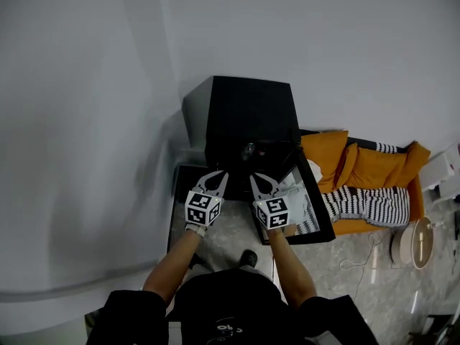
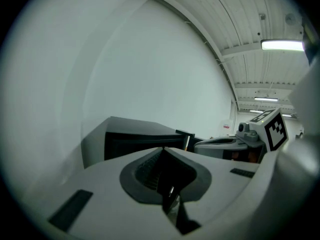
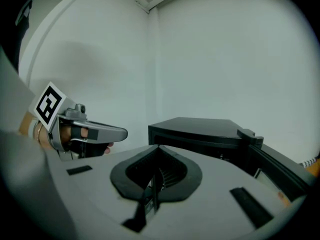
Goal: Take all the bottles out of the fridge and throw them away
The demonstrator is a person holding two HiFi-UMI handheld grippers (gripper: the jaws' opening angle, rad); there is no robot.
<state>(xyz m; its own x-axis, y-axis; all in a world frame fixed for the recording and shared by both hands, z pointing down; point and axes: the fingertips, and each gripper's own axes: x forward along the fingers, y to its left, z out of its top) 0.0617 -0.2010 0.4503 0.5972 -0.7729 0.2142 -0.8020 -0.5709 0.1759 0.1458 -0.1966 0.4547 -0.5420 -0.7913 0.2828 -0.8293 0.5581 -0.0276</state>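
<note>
Black fridge stands in the corner of two pale walls in the head view, its door swung open to the right. Pale shapes sit in the door's shelf; they may be bottles, but they are too small to tell. The left gripper and right gripper hang side by side just before the opening, both with jaws closed and nothing in them. No bin is in view, so I judge the task barely begun: no bottle is out, and all the throwing away is left. Room is tight; a wall lies close on the left, and the open door's edge is just beside the right gripper. An orange cushion and striped bedding lie beyond the door; free stone floor lies back towards the person.

Left gripper view: the jaws are pressed together and empty; the fridge's top edge and dark front lie ahead, with the right gripper alongside at the right; bare wall fills the left.

Right gripper view: the jaws are likewise closed on nothing; the fridge's top is ahead, and the door frame runs off to the lower right, near that side of the gripper. The left gripper, with a hand around it, shows at the left; no bottle shows here.
</note>
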